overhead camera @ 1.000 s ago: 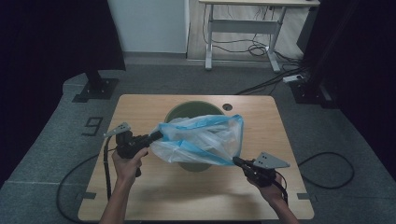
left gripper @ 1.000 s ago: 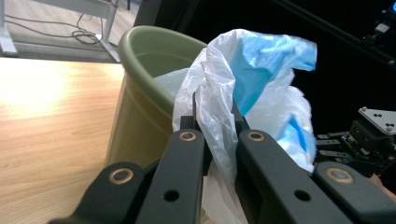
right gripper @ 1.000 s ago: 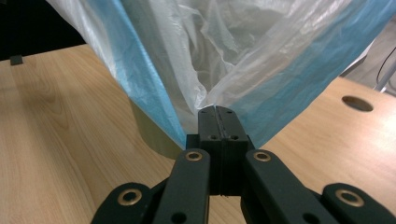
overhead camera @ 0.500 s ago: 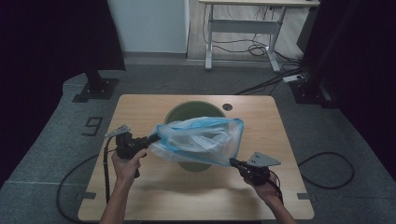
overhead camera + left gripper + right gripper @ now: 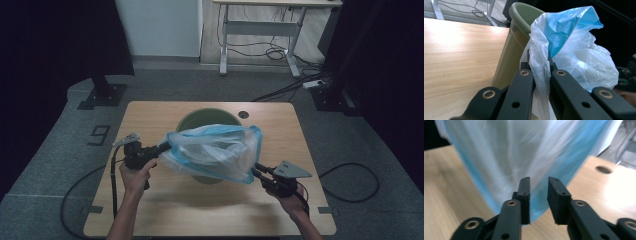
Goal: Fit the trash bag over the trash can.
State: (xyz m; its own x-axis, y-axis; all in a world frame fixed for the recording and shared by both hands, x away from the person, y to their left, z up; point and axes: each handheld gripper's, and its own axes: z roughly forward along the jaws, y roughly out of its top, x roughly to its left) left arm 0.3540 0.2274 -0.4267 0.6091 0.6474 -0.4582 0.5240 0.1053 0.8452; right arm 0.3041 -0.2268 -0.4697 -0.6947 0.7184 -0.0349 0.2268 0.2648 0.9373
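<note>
A blue and white plastic bag [image 5: 215, 150] hangs spread over a green bin [image 5: 200, 117] in the middle of the wooden table [image 5: 150, 115]. My left gripper [image 5: 162, 147] is shut on the bag's left edge. In the left gripper view the bag [image 5: 574, 50] is pinched between the jaws of that gripper [image 5: 539, 56], with the bin [image 5: 524, 15] just behind. My right gripper [image 5: 256, 170] sits at the bag's lower right corner. In the right gripper view that gripper [image 5: 539, 180] stands open, and the blurred bag [image 5: 524, 152] hangs right in front, its lower edge in the gap.
A round hole [image 5: 243, 114] is cut in the table behind the bin. Past the table stand a desk frame [image 5: 260, 30], floor cables and a power strip [image 5: 315, 84]. A black stand base [image 5: 102, 95] sits on the floor at the far left.
The bag has lifted and spread wider over the bin. Both hands have stayed almost where they were.
</note>
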